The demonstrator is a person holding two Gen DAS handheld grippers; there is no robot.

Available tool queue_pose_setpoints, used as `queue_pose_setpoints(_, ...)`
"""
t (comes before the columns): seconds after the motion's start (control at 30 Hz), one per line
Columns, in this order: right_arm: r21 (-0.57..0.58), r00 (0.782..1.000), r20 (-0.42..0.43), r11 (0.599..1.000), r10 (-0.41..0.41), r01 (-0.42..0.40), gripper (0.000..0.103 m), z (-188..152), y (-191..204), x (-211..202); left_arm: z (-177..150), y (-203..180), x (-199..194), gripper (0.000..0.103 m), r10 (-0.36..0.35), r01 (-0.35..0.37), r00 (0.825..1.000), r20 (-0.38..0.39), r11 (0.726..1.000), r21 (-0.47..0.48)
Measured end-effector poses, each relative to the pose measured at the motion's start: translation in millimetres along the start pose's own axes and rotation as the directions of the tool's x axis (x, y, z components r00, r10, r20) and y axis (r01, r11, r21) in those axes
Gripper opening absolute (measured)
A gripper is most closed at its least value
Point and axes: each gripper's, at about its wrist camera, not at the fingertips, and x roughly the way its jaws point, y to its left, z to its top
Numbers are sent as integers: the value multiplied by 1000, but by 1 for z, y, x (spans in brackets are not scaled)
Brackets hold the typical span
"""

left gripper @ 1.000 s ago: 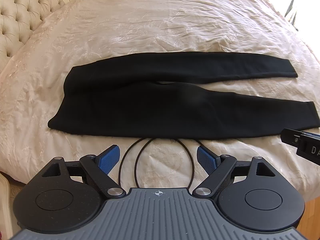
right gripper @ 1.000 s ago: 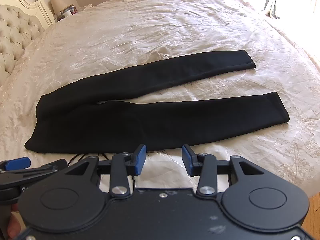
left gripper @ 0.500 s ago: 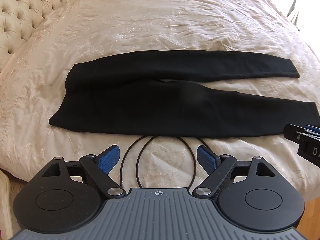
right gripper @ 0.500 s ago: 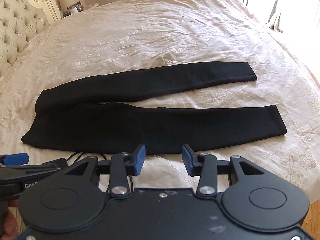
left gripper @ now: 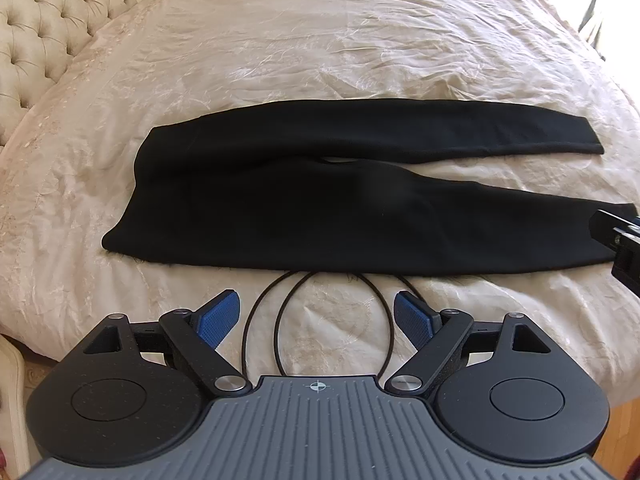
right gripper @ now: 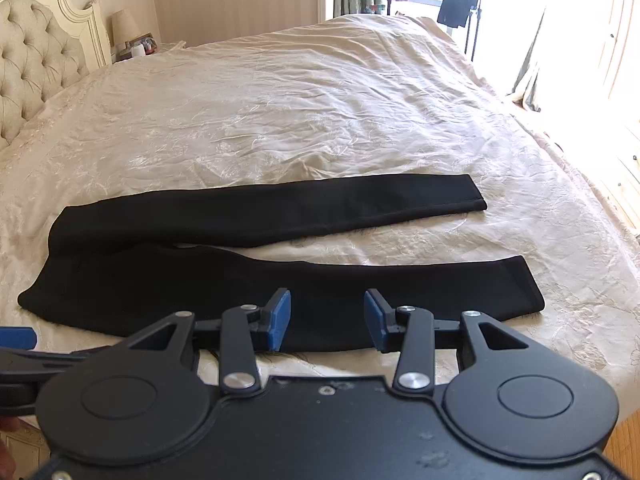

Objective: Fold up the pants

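Black pants (left gripper: 304,208) lie flat on the cream bedspread (left gripper: 320,52), waist to the left and both legs spread apart toward the right. In the right wrist view the same pants (right gripper: 248,280) show the two cuffs at the right. My left gripper (left gripper: 318,314) hangs open over the bed's near edge, just short of the pants, with nothing between its blue pads. My right gripper (right gripper: 326,314) is open too, above the near leg's front hem, apart from the cloth. Its black tip shows at the right edge of the left wrist view.
A thin black cable (left gripper: 332,320) loops on the bedspread between the left fingers. A tufted headboard (right gripper: 36,60) stands at the left, with a nightstand and lamp (right gripper: 126,28) behind it. Curtains and a bright window (right gripper: 560,20) lie at the far right; wooden floor shows past the bed's edge.
The right wrist view has tilted upward, now showing the wall, window and curtains, and the right gripper sits over the near leg's hem. The left gripper and pants have not moved.
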Motion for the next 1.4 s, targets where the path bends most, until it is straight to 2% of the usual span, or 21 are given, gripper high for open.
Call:
queue_pose_setpoints(0.5, 20, 994, -28, 995, -101, 102, 44, -4, -6, 8, -1, 6, 7, 84, 1, -4, 999, -51, 999, -48)
queue_pose_setpoints(0.63, -15, 993, -108, 999, -49, 48, 44, -2, -5, 22, -2, 14, 12, 82, -15, 12, 999, -46, 998, -66)
queue_pose_setpoints(0.73, -18, 989, -143, 999, -48, 46, 44, -5, -2, 33, -5, 18, 18, 75, 7, -8, 1000, -15, 999, -44)
queue_pose_setpoints(0.83, 17, 983, -180, 998, -49, 53, 44, -10, -6, 44, -7, 23, 28, 75, 13, -13, 1000, 14, 1000, -20)
queue_pose_setpoints(0.97, 71, 973, -218, 993, -78, 95, 44, -14, -11, 59, -5, 29, 52, 75, 11, -11, 1000, 1, 999, 47)
queue_pose_setpoints(1.07, 126, 964, -251, 985, -87, 122, 44, -15, -20, 72, -7, 33, 72, 72, -3, 1, 1000, 11, 990, 144)
queue_pose_setpoints(1.13, 159, 959, -266, 977, -93, 139, 44, -15, -26, 79, -10, 33, 87, 59, 12, -17, 1000, 24, 974, 225)
queue_pose_setpoints(1.2, 184, 953, -283, 969, -110, 166, 44, -15, -31, 87, -10, 35, 100, 56, 24, -31, 999, 28, 959, 283)
queue_pose_setpoints(1.27, 222, 944, -304, 955, -125, 198, 44, -15, -38, 95, -9, 40, 114, 54, 7, -14, 1000, 23, 942, 335)
queue_pose_setpoints(1.4, 303, 921, -362, 917, -141, 260, 44, -15, -46, 110, -6, 56, 137, 49, -7, 3, 1000, 8, 919, 394)
